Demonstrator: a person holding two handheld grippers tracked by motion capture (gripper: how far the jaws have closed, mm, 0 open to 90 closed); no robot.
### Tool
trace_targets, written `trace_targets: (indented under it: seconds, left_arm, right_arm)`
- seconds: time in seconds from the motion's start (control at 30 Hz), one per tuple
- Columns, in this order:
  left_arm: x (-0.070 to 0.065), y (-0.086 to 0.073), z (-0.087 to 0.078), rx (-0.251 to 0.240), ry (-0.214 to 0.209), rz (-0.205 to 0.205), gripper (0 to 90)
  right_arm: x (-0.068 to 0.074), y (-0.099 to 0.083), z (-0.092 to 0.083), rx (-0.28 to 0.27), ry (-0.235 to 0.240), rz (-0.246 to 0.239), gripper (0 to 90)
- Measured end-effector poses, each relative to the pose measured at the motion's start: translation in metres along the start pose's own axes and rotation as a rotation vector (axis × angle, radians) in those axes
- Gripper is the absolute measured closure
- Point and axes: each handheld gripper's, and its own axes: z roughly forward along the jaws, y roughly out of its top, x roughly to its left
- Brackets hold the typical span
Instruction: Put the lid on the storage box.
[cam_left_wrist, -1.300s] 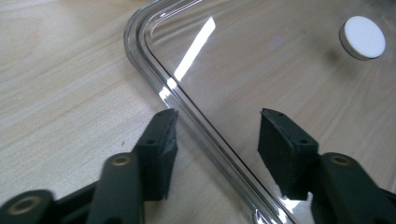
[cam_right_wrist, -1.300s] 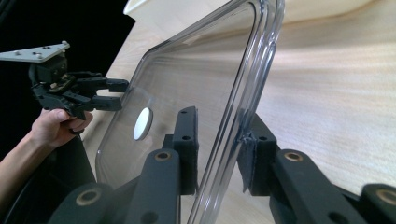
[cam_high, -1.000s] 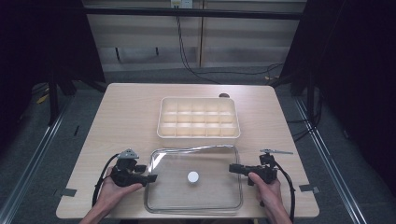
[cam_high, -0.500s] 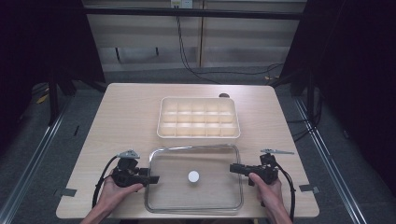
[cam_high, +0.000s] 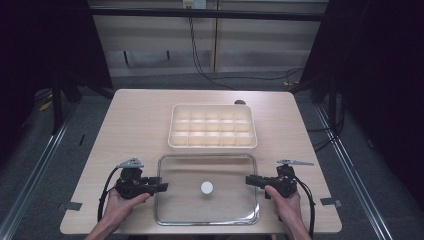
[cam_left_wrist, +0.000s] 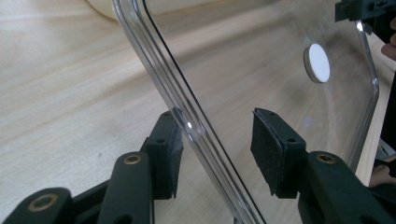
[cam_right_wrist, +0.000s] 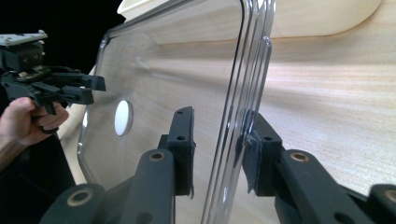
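A clear plastic lid (cam_high: 165, 210) with a white round knob (cam_high: 206, 187) lies flat at the table's front, just before a cream compartment tray (cam_high: 212, 144). My left gripper (cam_high: 162, 186) is at the lid's left edge. In the left gripper view it (cam_left_wrist: 217, 140) is open, its pads straddling the lid's rim (cam_left_wrist: 182, 109) with the knob (cam_left_wrist: 317, 63) beyond. My right gripper (cam_high: 250, 180) is at the lid's right edge. In the right gripper view it (cam_right_wrist: 217, 135) is open around the rim (cam_right_wrist: 236, 126), which lies close to the right-hand pad.
The cream tray's compartments look empty. Bare wooden table (cam_high: 135, 125) lies to either side of the tray and lid. A small dark object (cam_high: 240, 102) sits behind the tray. Black cables trail from both grippers toward the front edge.
The left gripper has shifted slightly at the lid's left edge. The right gripper and the lid are where they were.
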Motion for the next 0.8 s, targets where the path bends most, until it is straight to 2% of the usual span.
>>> trace_targets:
  seconds: [0.17,0.23,0.3,0.33,0.5,0.7,0.8]
  left_arm:
    - [-0.002,0.001,-0.001,-0.015,0.021,0.006,54.2]
    - [-0.004,0.004,-0.004,-0.023,0.040,0.027,54.5]
    - [-0.005,0.004,-0.005,-0.026,0.042,0.032,54.8]
    - [-0.006,0.006,-0.007,-0.042,0.043,0.031,56.0]
    - [-0.010,0.008,-0.012,-0.067,0.048,0.073,58.8]
    - [-0.014,0.011,-0.016,-0.095,0.044,0.077,63.0]
    - [-0.016,0.015,-0.018,-0.105,0.057,0.083,64.4]
  right_arm:
    - [0.006,0.001,0.002,-0.001,-0.039,-0.021,65.3]
    - [0.007,0.001,0.002,-0.009,-0.040,-0.021,65.2]
    - [0.008,0.001,0.001,-0.014,-0.045,-0.023,65.1]
    - [0.010,0.002,0.000,-0.028,-0.048,-0.028,65.0]
    - [0.013,0.003,-0.003,-0.054,-0.061,-0.024,64.4]
    - [0.015,0.008,-0.007,-0.085,-0.059,-0.009,65.2]
    - [0.016,0.009,-0.009,-0.101,-0.055,0.004,65.8]
